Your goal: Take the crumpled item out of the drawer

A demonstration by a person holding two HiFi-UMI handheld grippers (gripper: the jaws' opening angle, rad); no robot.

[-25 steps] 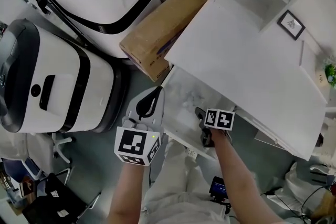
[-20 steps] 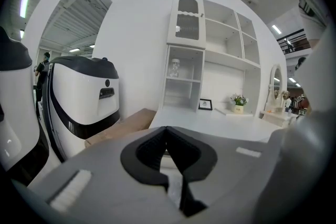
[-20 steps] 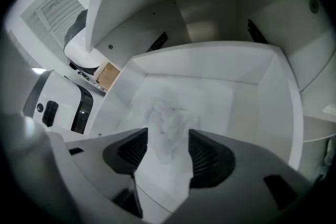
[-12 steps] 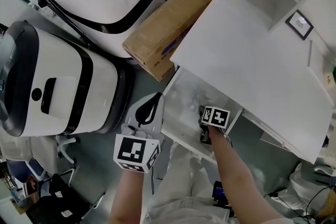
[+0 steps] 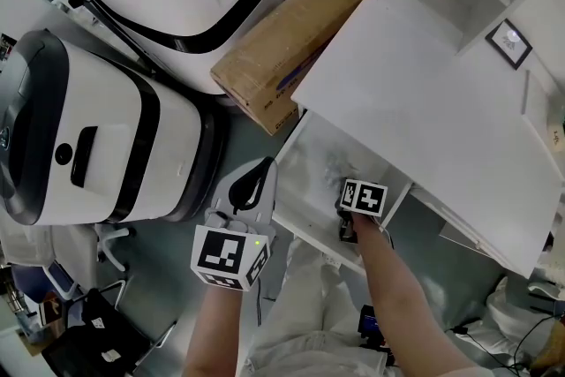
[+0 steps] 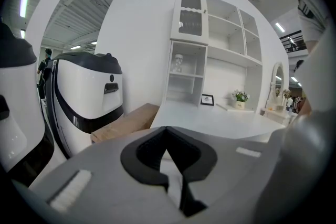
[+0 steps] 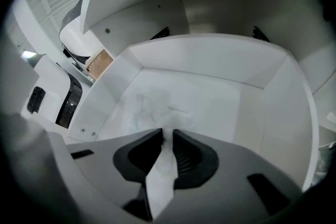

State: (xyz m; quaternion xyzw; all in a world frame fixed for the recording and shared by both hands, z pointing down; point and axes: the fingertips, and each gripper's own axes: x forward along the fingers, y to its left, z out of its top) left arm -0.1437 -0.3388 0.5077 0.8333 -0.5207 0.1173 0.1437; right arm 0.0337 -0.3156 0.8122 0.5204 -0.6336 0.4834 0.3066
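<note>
Apart from drawer walls (image 7: 199, 57), crumpled item (image 7: 152, 107) pinched by right tool (image 7: 167, 134), left tool (image 6: 167, 131) closed

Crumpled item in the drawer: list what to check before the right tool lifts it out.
1. Right tool shut on the crumpled item: ok, white material is pinched between the jaws.
2. Whole item caught: cannot tell; the rest lies ahead of the jaws on the drawer floor.
3. Drawer pulled out from under the desktop: ok.
4. Left tool out of the way: ok; shut, empty, outside the drawer.
5. Item raised off the drawer floor: not ok.
</note>
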